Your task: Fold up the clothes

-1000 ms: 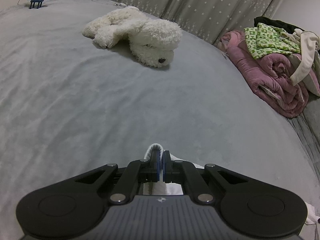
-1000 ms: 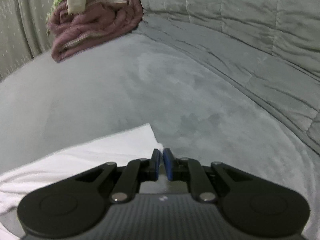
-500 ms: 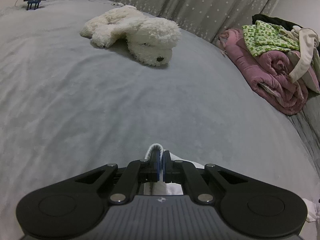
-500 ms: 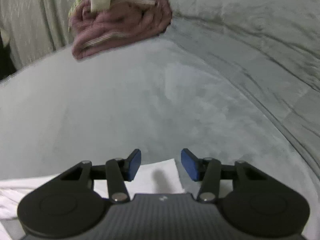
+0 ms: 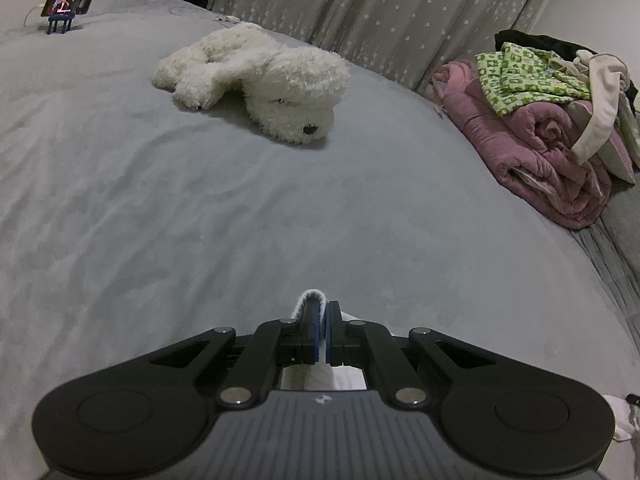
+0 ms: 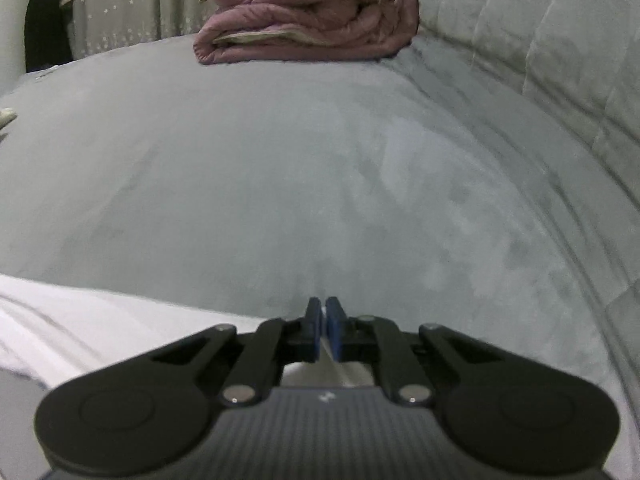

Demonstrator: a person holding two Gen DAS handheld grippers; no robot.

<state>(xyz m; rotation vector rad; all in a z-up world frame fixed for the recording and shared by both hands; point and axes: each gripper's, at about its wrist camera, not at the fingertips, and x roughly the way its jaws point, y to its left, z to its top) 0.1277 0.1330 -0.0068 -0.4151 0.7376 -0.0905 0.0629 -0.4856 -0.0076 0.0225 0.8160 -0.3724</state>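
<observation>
A white garment lies on the grey bed, spreading to the lower left in the right wrist view. My right gripper sits at its near edge. Its jaws are closing, and the blue pads meet on a thin sliver of the white cloth. In the left wrist view my left gripper is shut on a small fold of the same white garment, which pokes up beside the pads. More white cloth shows under the fingers. The rest of the garment is hidden behind both gripper bodies.
A white plush dog lies at the far middle of the bed. A rolled pink quilt with a green patterned garment and other clothes is piled far right. A phone on a stand stands far left. A quilted grey duvet rises on the right.
My right gripper opened, slid sideways along the garment's edge while rolling, and shut again on the white cloth. The left gripper kept still with its grip.
</observation>
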